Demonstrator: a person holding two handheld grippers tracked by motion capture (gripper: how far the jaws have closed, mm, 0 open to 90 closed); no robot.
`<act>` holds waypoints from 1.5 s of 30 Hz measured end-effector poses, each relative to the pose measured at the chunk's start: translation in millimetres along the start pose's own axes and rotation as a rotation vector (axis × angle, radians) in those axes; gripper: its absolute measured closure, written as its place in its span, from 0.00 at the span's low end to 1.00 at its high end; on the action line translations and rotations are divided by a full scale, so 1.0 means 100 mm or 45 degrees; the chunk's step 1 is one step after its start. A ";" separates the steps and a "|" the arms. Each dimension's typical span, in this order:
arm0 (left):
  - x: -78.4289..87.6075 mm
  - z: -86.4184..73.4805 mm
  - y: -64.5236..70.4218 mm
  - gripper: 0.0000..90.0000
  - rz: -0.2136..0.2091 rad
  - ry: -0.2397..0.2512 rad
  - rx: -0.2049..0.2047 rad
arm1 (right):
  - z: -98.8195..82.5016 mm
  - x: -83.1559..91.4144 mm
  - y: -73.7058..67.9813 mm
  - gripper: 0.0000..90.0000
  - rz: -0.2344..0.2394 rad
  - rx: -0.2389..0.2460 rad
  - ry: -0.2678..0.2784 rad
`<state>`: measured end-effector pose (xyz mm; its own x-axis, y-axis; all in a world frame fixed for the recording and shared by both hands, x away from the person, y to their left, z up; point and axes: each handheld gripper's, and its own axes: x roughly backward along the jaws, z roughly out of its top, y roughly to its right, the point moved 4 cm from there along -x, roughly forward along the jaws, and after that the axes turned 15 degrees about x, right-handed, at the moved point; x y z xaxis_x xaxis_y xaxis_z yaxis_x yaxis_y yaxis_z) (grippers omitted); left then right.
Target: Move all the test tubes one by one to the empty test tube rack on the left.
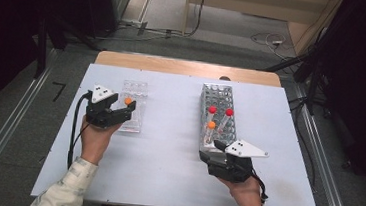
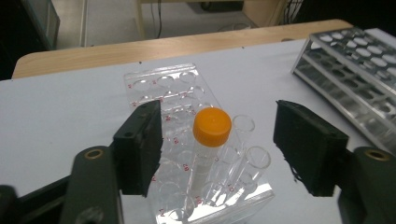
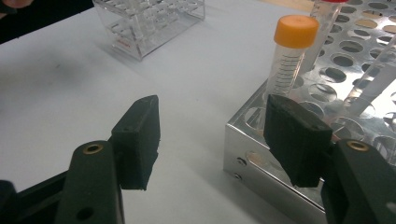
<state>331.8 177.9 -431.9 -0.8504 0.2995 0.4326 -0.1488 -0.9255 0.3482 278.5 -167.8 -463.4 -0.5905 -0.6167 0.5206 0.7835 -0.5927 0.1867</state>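
**Orange-capped tube stands in the clear rack**

The orange-capped tube [image 2: 211, 140] stands upright in the clear rack [image 2: 180, 93], between the spread jaws of the left hand-held gripper [image 2: 224, 149], whose pads do not touch it. The right hand-held gripper [image 3: 219, 140], also spread, holds nothing at the near corner of the metal rack [image 3: 280, 182], far to the right of the clear rack.
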 end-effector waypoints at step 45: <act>0.19 -0.08 0.21 0.24 -0.097 -0.040 -0.025 | 0.22 -0.27 0.33 0.80 -0.208 -0.038 0.022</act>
<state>308.7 162.1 -423.2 -0.8202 0.3759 0.4312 -0.2224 -0.9041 0.3650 324.6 -159.3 -452.9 -0.7128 -0.5197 0.4709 0.6711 -0.7006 0.2426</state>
